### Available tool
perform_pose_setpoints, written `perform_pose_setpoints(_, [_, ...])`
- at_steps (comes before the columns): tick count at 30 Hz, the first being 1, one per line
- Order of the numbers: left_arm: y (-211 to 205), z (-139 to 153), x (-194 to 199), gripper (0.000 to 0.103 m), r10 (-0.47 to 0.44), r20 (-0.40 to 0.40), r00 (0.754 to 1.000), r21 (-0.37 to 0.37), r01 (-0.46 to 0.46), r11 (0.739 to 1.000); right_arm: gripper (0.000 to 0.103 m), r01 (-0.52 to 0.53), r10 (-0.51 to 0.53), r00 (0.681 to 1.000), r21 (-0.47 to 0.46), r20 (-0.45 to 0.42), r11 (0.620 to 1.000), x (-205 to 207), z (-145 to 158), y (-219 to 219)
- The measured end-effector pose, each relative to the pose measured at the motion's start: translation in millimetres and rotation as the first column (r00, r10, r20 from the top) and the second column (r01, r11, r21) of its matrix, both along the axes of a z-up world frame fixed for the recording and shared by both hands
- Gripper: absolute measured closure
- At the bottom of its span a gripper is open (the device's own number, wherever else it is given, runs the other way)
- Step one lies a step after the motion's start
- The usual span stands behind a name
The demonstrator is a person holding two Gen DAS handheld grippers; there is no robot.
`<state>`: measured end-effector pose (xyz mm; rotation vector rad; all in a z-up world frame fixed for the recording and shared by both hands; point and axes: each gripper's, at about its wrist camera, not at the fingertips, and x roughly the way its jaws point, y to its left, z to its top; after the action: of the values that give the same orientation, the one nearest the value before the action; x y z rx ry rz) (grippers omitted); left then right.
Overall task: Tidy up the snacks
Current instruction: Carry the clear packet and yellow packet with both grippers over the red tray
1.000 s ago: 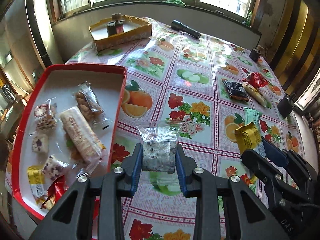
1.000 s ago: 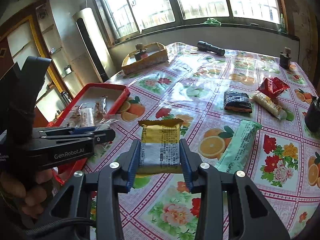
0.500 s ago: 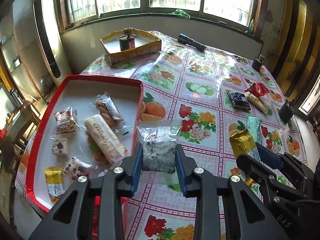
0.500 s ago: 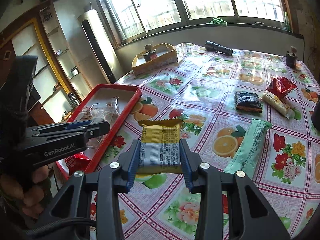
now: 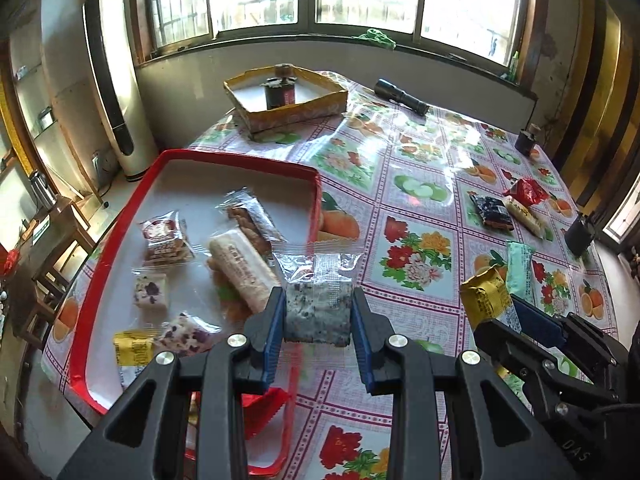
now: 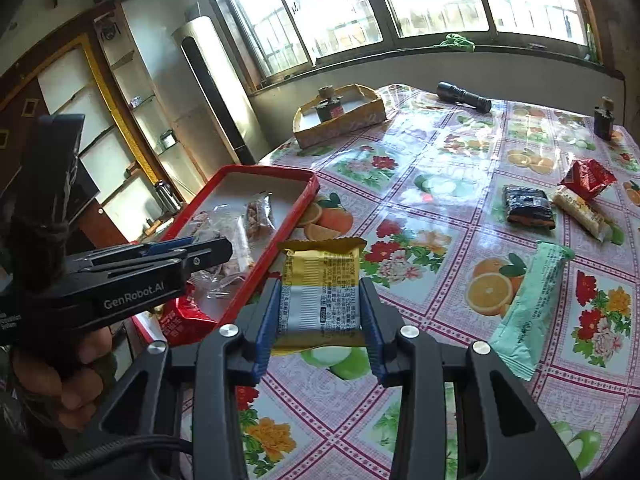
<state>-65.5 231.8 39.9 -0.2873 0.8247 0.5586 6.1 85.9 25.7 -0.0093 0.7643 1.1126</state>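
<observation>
Tabletop [image 5: 420, 168], patterned oilcloth: it carries a red tray [image 5: 236, 162] at its left edge, the collecting place, already holding several wrapped snacks. Loose snacks lie near the right edge, a green bar [image 6: 528, 308] nearest, apparently awaiting collection. Left tool [image 5: 318, 322]: jaws closed on a clear-wrapped speckled snack [image 5: 316, 308], held above the tray's right rim, probably for release inside. Right tool [image 6: 320, 312]: jaws closed on a yellow packet [image 6: 320, 288], held clear of the tabletop beside the tray, presumably next in turn.
</observation>
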Motion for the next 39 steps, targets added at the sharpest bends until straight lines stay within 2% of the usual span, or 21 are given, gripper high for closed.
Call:
perform_pose_setpoints(13, [23.8, 3.2, -22.9, 0.072, 0.059, 0.017, 0.998, 0.000, -0.059, 0.998, 0.062, -0.076, 0.076, 0.997, 0.014, 0.003, 0.997, -16.5, 8.3, 29.8])
perform_pose_setpoints(26, [78.6, -2.6, -63.6, 0.072, 0.196, 0.016, 0.980, -0.041, -0.195, 0.980, 0.062, -0.147, 0.147, 0.989, 0.024, -0.001, 0.989, -24.7, 9.3, 67.1])
perform_pose_setpoints(32, [104.7, -10.1, -76.9, 0.072, 0.262, 0.003, 0.965, -0.062, -0.262, 0.963, 0.062, -0.202, 0.203, 0.979, 0.024, -0.024, 0.979, -31.7, 2.7, 91.2])
perform_pose_setpoints(39, [114.6, -15.4, -77.4, 0.072, 0.283, -0.013, 0.959, -0.057, -0.283, 0.957, 0.062, -0.275, 0.275, 0.961, 0.002, -0.039, 0.961, -46.4, -11.6, 128.2])
